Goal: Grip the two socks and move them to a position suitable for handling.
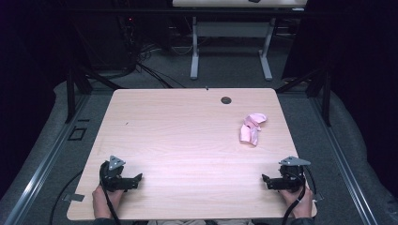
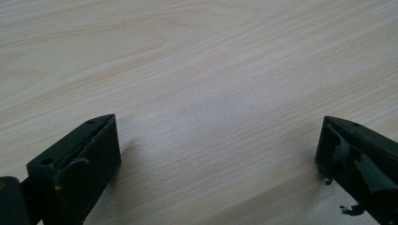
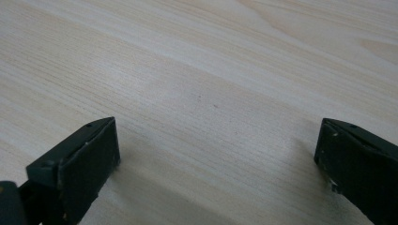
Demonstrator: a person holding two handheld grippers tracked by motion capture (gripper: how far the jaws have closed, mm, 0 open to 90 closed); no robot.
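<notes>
A crumpled pink cloth [image 1: 252, 128] lies on the light wooden table [image 1: 187, 136], toward the far right. My left gripper [image 1: 137, 180] rests on the table near the front left corner, a hand behind it, its tips turned inward. The right gripper [image 1: 264, 182] rests near the front right corner, also turned inward, a good way in front of the cloth. In the left gripper view my left gripper [image 2: 218, 136] has its black jaws wide apart over bare wood. The right gripper view shows the right gripper [image 3: 217, 138] open likewise, with nothing between the jaws.
A small dark round cable hole [image 1: 226, 100] sits near the table's far edge. Beyond the table stands another desk's white frame [image 1: 230, 44] on grey carpet. Black stands [image 1: 75, 79] and cables flank the table on both sides.
</notes>
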